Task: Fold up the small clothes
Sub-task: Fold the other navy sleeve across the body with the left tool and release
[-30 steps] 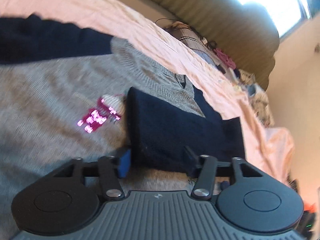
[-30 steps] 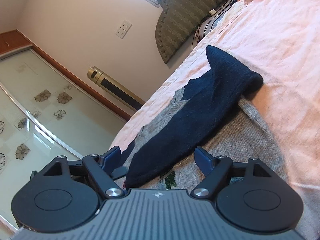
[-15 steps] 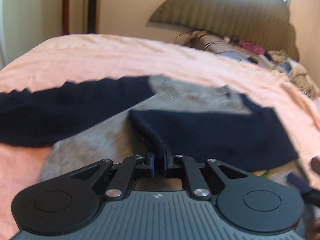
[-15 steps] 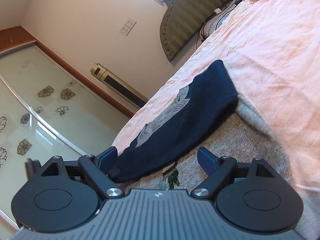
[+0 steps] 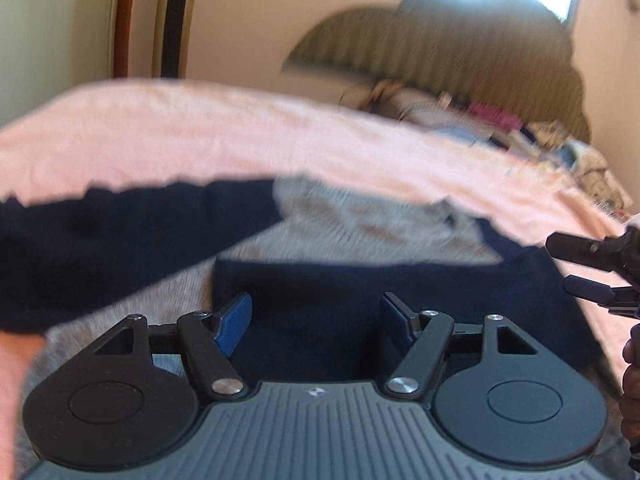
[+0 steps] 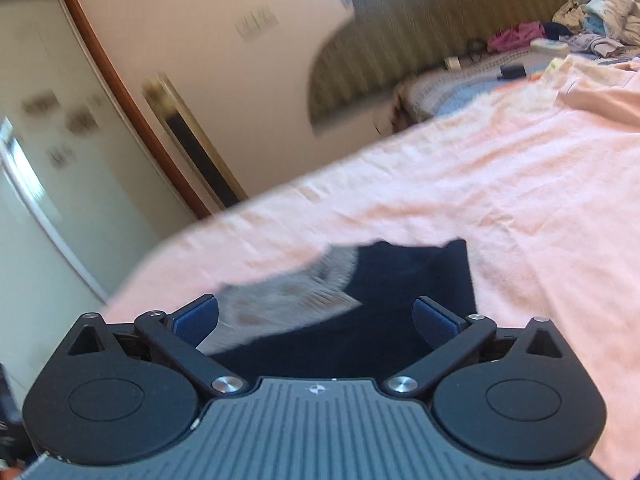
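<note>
A grey knit sweater [image 5: 360, 220] with navy sleeves lies on the pink bed sheet [image 5: 200, 136]. One navy sleeve [image 5: 360, 300] is folded flat across the grey body. The other sleeve [image 5: 100, 248] stretches out to the left. My left gripper [image 5: 316, 316] hovers over the folded sleeve; its jaws are opening and the blue pads press on nothing. My right gripper [image 6: 316, 316] is opening wide over the same sleeve [image 6: 400, 300] and the grey shoulder [image 6: 288, 300], holding nothing. In the left wrist view the right gripper [image 5: 592, 268] shows at the right edge, with a hand [image 5: 630, 380] behind it.
A padded olive headboard [image 6: 440, 20] stands at the far end of the bed, with a pile of loose clothes [image 6: 580, 24] and small items in front of it. A glass wardrobe door [image 6: 48, 184] and a tall gold-and-black column [image 6: 192, 148] stand along the wall on the left.
My left gripper was shut on the folded sleeve's edge half a second ago and has let go. The right gripper has opened wider, rolled level and swung over the sleeve.
</note>
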Tool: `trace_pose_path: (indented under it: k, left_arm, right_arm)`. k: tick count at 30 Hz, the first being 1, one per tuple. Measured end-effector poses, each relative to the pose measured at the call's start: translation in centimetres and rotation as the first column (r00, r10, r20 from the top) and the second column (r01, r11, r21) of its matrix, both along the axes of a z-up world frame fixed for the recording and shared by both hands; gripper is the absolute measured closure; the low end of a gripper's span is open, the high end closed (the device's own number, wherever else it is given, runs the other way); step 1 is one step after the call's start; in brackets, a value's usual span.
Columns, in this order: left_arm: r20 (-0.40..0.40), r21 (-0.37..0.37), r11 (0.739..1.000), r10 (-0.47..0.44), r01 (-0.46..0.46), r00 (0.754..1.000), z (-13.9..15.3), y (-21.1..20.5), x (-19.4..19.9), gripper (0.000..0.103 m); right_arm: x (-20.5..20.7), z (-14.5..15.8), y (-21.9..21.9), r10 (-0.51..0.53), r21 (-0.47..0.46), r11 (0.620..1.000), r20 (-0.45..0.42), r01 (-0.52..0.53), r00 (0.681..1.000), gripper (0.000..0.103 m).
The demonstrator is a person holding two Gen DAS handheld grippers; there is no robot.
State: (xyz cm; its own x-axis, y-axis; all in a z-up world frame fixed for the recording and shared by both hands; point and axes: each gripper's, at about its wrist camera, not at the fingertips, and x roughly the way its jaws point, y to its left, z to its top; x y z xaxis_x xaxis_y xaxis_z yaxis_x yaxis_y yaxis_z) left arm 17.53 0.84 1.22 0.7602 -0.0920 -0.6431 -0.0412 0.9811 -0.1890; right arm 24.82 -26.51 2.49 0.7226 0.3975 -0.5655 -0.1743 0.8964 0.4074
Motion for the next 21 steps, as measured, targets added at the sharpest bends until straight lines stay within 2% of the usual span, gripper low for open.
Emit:
trace_pose_path:
  k: [1,2,3,7,9,10,12,13,14,15,17,18,19,21]
  left_arm:
    - [0.019,0.034,0.999,-0.01,0.009,1.0,-0.4,0.1,-0.3,0.033]
    - [0.038,0.061,0.997,-0.039,0.037,0.999,-0.9,0.1,-0.8,0.034]
    - [0.045,0.072,0.996,-0.059,0.056,0.997,-1.0,0.2,-1.1,0.034]
    - [0.044,0.061,0.995,-0.082,0.08,0.996,-0.5,1.2,-1.6,0.033]
    - [0.067,0.033,0.999,-0.008,0.006,0.998,0.3,2.9,-3.1,0.033]
    - [0.096,-0.005,1.0,0.02,-0.02,0.995,0.8,4.6,-4.2,0.033]
    - [0.151,-0.066,0.994,0.101,-0.092,0.983,1.5,8.3,-6.7,0.027]
    - [0.172,-0.094,0.981,0.184,-0.17,0.968,1.8,11.1,-7.9,0.024]
    - [0.177,-0.12,0.962,0.266,-0.247,0.948,1.8,13.6,-9.0,0.019]
    - [0.174,-0.153,0.933,0.349,-0.325,0.921,1.7,16.2,-10.0,0.019]
    - [0.127,-0.246,0.845,0.514,-0.476,0.848,1.2,22.0,-11.6,0.019]
    - [0.076,-0.299,0.779,0.594,-0.55,0.801,0.7,25.0,-12.2,0.019]
    - [0.021,-0.366,0.697,0.669,-0.617,0.743,0.1,27.9,-12.9,0.019]
    - [0.014,-0.516,0.598,0.721,-0.613,0.692,-0.7,31.6,-14.0,0.019]
  right_arm:
    - [0.6,-1.5,0.5,0.0,-0.078,0.997,-0.03,-0.003,1.0,0.003]
    - [-0.1,-2.1,0.9,0.034,-0.137,0.99,0.042,-0.028,0.999,0.001]
    - [-0.5,-2.7,1.3,0.055,-0.172,0.984,0.059,-0.044,0.997,0.0]
    - [-0.5,-2.6,1.3,0.053,-0.172,0.984,0.059,-0.042,0.997,0.0]
    - [-0.6,-2.5,1.5,0.055,-0.189,0.981,0.059,-0.043,0.997,0.0]
    - [-0.4,-2.4,1.6,0.056,-0.198,0.979,0.058,-0.044,0.997,0.0]
    - [-0.3,-2.3,1.8,0.057,-0.211,0.976,0.058,-0.044,0.997,0.0]
    - [-0.1,-2.4,1.8,0.058,-0.211,0.977,0.059,-0.044,0.997,0.0]
    - [-0.2,-2.4,1.8,0.057,-0.207,0.977,0.06,-0.044,0.997,0.0]
    - [-0.2,-2.4,1.7,0.056,-0.201,0.979,0.06,-0.043,0.997,0.0]
    - [-0.1,-2.4,1.7,0.055,-0.199,0.979,0.062,-0.042,0.997,0.0]
    - [-0.1,-2.4,1.8,0.055,-0.203,0.978,0.062,-0.042,0.997,0.0]
    - [-0.1,-2.4,1.9,0.055,-0.208,0.977,0.062,-0.041,0.997,0.0]
    - [-0.1,-2.4,2.0,0.054,-0.213,0.976,0.063,-0.04,0.997,0.0]
